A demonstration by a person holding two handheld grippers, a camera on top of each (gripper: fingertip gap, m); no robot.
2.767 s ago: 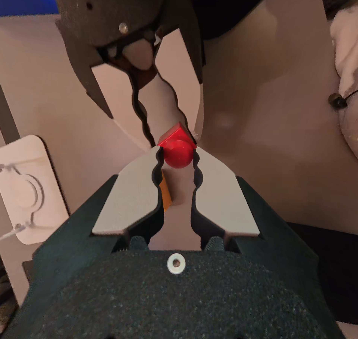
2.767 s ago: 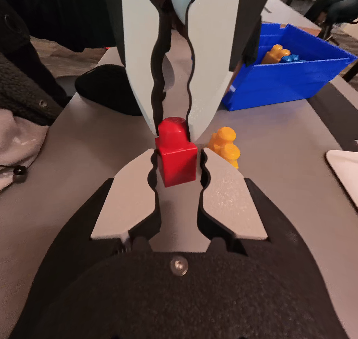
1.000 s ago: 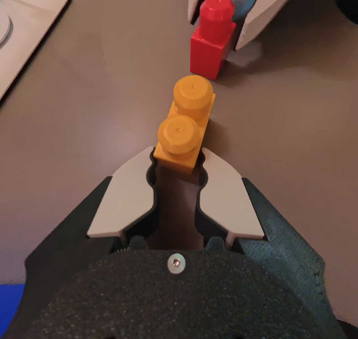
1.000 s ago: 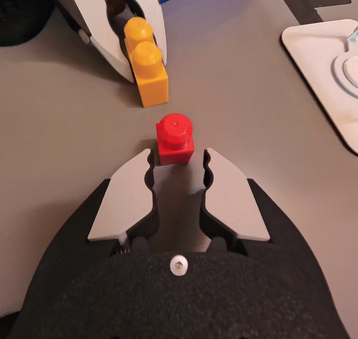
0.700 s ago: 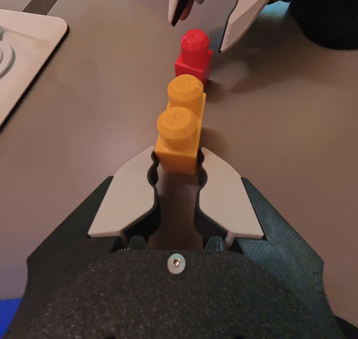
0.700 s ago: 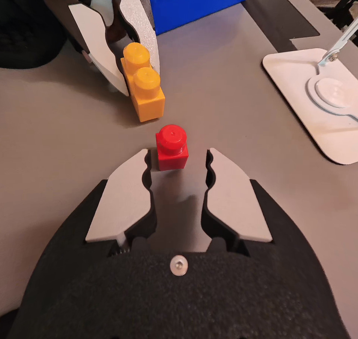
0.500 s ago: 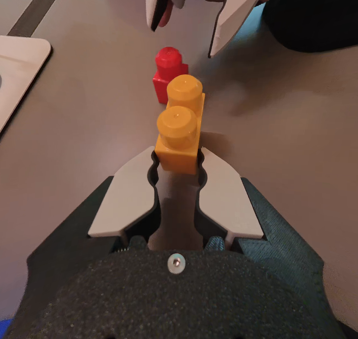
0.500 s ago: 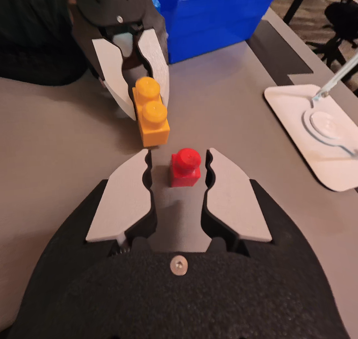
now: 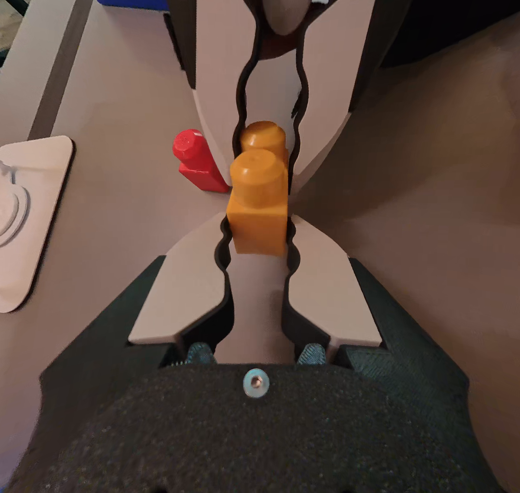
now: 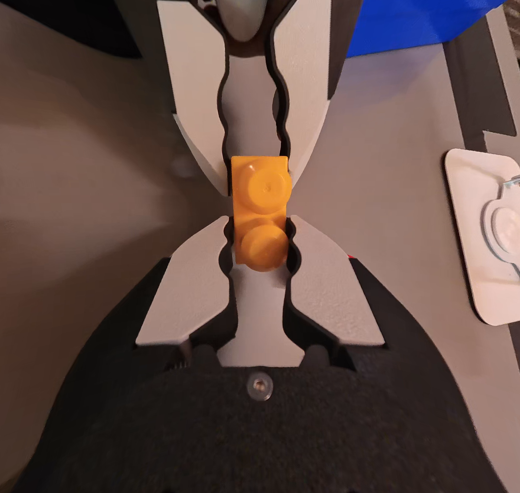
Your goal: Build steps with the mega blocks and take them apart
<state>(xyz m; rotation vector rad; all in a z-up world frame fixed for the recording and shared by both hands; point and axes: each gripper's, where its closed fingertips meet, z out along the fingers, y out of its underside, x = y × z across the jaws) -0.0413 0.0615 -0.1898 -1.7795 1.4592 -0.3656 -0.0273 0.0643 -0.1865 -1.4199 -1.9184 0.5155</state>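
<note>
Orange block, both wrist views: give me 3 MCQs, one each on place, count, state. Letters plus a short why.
1. Where is the red block relative to the orange block in the left wrist view?
A. stacked on top of it
B. on the table to its left
C. inside the blue bin

2. How many studs does the orange block have?
A. one
B. two
C. four

3. What grips the orange block?
A. the left gripper alone
B. the right gripper alone
C. both, one at each end

Answers:
1 B: the red block stands on the table, left of the orange one.
2 B: two round studs show in a row.
3 C: fingers from each gripper flank opposite ends in both views.
</note>
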